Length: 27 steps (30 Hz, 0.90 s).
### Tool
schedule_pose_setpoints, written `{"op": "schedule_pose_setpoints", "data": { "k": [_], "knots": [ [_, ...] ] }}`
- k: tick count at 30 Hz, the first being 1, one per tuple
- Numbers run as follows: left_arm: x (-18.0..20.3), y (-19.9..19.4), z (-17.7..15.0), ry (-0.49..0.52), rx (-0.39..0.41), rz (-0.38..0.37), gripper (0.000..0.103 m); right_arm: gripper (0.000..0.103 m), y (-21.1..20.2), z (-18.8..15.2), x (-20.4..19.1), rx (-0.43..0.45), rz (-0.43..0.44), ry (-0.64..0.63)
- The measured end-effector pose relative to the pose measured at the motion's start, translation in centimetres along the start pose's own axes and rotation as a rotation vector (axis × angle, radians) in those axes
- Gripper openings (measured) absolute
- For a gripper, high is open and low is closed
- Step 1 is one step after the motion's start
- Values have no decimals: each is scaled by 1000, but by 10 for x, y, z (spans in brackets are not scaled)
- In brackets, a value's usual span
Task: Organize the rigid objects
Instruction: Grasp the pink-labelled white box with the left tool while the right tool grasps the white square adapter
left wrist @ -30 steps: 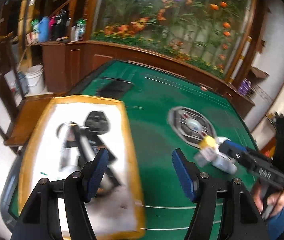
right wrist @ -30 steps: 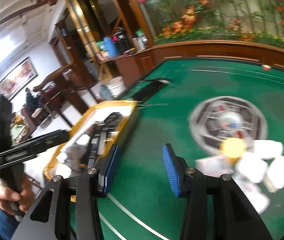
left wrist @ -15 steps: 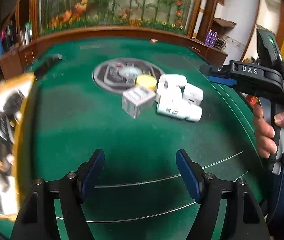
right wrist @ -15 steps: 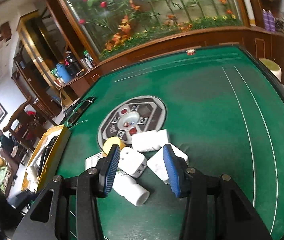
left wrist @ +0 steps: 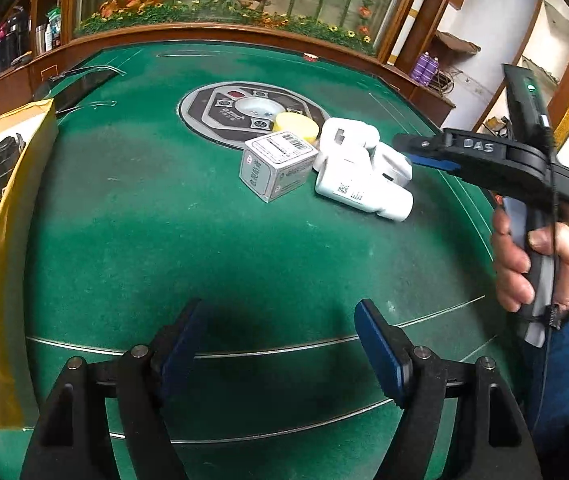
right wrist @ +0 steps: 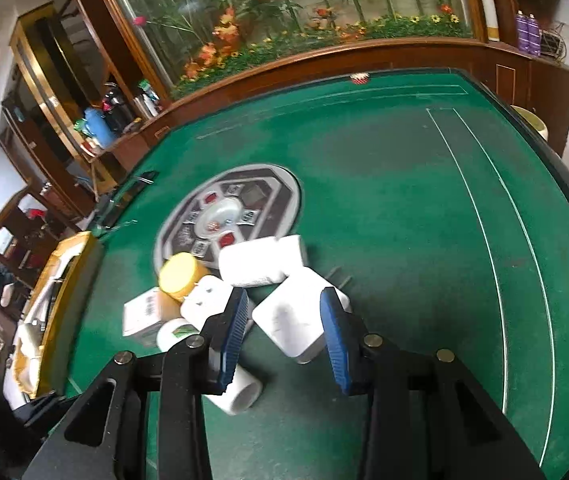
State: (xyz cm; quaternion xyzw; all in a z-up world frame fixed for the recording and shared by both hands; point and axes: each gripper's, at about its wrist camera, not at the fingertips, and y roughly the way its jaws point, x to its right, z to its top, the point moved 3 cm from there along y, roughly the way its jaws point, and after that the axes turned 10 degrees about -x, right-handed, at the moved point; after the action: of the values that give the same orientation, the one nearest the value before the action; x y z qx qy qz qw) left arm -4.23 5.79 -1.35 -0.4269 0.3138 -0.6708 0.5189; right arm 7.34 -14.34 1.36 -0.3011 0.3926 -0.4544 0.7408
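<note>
White chargers lie clustered by a grey box mid-table. Our right gripper has been closing, fingers astride one charger, not yet pressing; our left gripper has been opening, empty.

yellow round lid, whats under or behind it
The flat yellow round lid sits at the edge of the grey round centre panel of the green felt table, behind the grey cardboard box. Whatever lies beneath it is covered.
</note>
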Motion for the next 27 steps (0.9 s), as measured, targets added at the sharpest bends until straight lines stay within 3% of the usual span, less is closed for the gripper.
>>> {"op": "schedule_pose_setpoints", "data": {
  "k": [4, 7, 11, 15, 18, 23, 27],
  "knots": [
    [-2, -2, -2, -5, 1, -13, 80, 39, 8, 2, -2, 18, -72, -48],
    [-2, -3, -2, -3, 0, -11, 80, 47, 14, 4, -5, 34, -164, -102],
    [-2, -3, -2, 3, -2, -13, 81, 61, 22, 4, -5, 17, -166, -144],
    [-1, -2, -1, 7, -4, -14, 82, 61, 20, 1, -8, 11, -171, -187],
    [1, -2, 0, 12, -6, -11, 83, 63, 26, -4, -14, -50, -137, -209],
    [3, 0, 3, 19, -16, 11, 83, 56, 26, -13, -24, -80, -162, -250],
    [3, -6, 26, 58, 14, 102, 83, 56, 19, -12, -19, -84, -130, -186]
  ]
}}
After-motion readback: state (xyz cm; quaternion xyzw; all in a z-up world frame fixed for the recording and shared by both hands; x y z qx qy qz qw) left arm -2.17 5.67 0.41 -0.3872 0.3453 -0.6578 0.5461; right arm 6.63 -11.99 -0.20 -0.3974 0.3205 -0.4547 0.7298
